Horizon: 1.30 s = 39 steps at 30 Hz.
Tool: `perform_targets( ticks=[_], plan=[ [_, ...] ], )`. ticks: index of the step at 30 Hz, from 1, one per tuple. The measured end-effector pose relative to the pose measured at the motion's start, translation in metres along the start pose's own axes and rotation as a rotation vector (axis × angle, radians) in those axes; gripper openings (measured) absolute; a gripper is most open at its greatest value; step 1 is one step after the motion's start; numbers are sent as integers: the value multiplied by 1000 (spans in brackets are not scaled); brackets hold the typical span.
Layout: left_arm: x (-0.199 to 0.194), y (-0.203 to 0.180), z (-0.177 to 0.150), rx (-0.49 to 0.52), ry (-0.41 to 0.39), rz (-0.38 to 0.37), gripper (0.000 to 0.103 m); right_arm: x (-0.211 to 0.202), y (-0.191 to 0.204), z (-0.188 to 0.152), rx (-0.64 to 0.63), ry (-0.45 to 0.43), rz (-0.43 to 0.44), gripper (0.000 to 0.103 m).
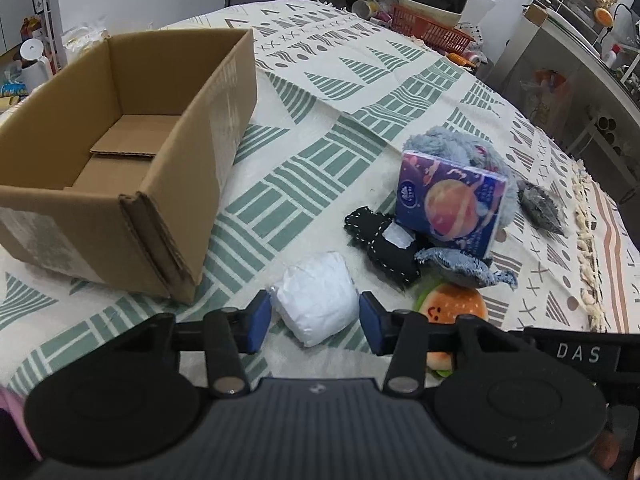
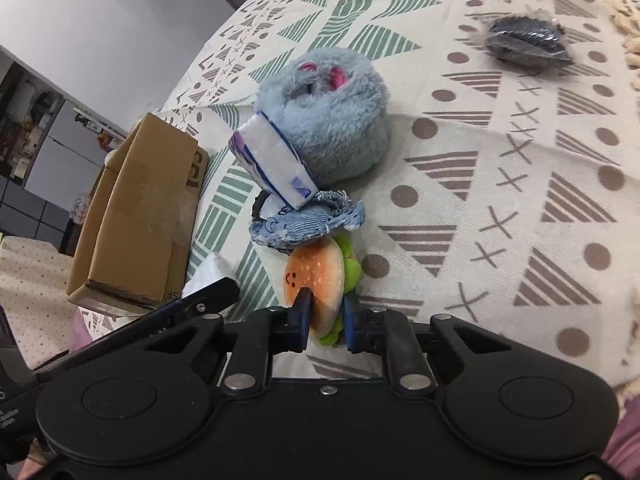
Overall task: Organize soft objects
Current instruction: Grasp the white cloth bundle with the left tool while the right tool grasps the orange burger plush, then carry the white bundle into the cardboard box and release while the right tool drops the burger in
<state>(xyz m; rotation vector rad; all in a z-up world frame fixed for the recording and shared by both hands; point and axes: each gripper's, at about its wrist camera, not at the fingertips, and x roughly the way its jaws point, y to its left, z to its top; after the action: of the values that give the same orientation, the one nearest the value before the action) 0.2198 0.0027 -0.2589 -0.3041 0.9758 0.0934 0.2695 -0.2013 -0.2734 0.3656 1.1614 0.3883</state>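
Note:
A white wrapped soft bundle (image 1: 320, 296) lies on the patterned cloth, and the blue pads of my left gripper (image 1: 315, 322) touch it on both sides. My right gripper (image 2: 326, 320) is shut on a burger plush (image 2: 320, 276), pinching its bun and lettuce edge. Just behind lie a frayed denim piece (image 2: 308, 224), a black stitched pouch (image 1: 380, 240), a purple tissue pack (image 1: 448, 200) and a grey-blue furry plush (image 2: 332, 128). The tissue pack leans on the plush. An open cardboard box (image 1: 208, 120) stands empty at the left.
A dark grey item in clear wrap (image 2: 524, 40) lies apart at the far right, near the cloth's fringed edge (image 1: 588, 240). A red basket (image 1: 432, 26) with bowls and jars stands at the table's far end. Shelves and cabinets flank the table.

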Motion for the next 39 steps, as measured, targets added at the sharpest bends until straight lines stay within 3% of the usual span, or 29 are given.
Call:
perform_targets(
  ticks=[6,10,21,28,34,39],
  plan=[
    [-20,-4,-1,23,-5,-25,47,-23,0,-6,13,-39,-8,15],
    [-42,-7,1,38,-38,-72,47,-41,5,-7,4,-74,-11,15],
    [-80,6,17,54,-117,-116,47,-77,29,-8,-25,-144,-47,15],
    [-90,17,31,60,-156,-150,47,-85,50,-3,-40,-175,-67,15],
    [-94,37,42,6,-173,-166,47,-82,75,2,-62,-196,-68,15],
    [-100,50,47,-5,-207,-134,47,-73,100,4,-90,-197,-69,15]
  ],
)
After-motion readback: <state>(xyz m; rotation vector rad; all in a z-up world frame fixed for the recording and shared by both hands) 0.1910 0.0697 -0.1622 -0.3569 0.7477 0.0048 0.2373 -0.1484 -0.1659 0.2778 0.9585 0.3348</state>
